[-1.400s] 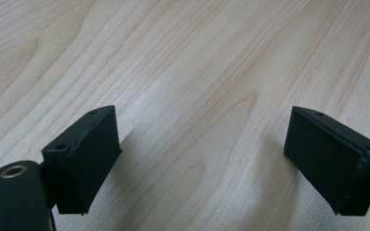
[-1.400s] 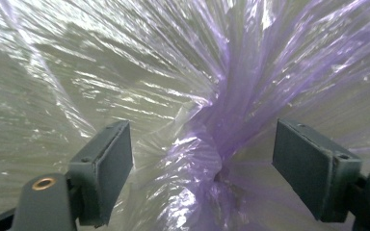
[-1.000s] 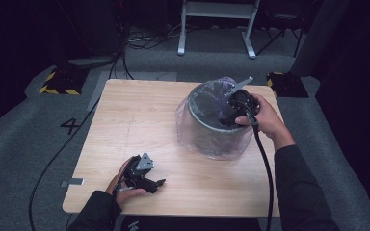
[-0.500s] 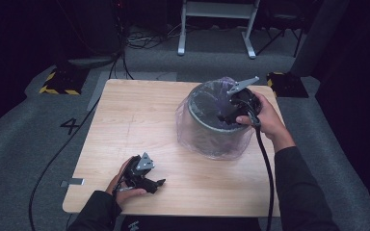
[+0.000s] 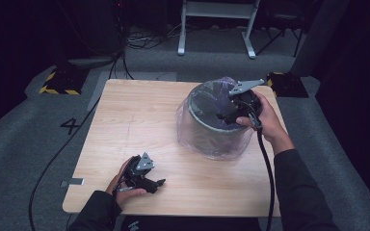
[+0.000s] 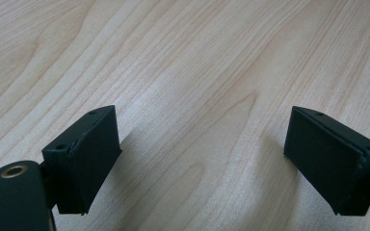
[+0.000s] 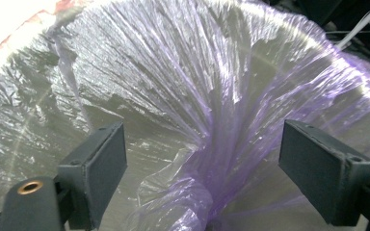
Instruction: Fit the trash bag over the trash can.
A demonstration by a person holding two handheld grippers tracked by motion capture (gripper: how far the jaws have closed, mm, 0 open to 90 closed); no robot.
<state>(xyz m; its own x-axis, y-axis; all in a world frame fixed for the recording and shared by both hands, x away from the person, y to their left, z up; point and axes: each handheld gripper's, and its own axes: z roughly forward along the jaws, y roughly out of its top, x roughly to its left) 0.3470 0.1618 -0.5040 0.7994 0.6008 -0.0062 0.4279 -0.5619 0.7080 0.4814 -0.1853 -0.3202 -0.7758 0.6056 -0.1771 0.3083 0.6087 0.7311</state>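
Observation:
A round grey bin point(image 5: 207, 126) lined with a thin purple plastic bag point(image 5: 192, 137) stands on the right half of the wooden table point(image 5: 139, 115). My right gripper point(image 5: 227, 113) hangs over the bin's right rim, jaws pointing into its mouth. In the right gripper view the jaws stand wide apart, and a gathered fold of the bag point(image 7: 212, 159) runs between them without touching the pads point(image 7: 103, 168). My left gripper point(image 5: 157, 185) rests low at the table's front left, open over bare wood point(image 6: 192, 96), nothing between its pads point(image 6: 91, 154).
Grey carpet surrounds the table. A white metal stand point(image 5: 217, 24) and cables point(image 5: 139, 41) lie behind it, a yellow-black striped block point(image 5: 58, 84) at the back left. A black cable point(image 5: 268, 173) trails from the right gripper along the forearm.
The right gripper has shifted slightly at the bin's rim. The left gripper has stayed where it was.

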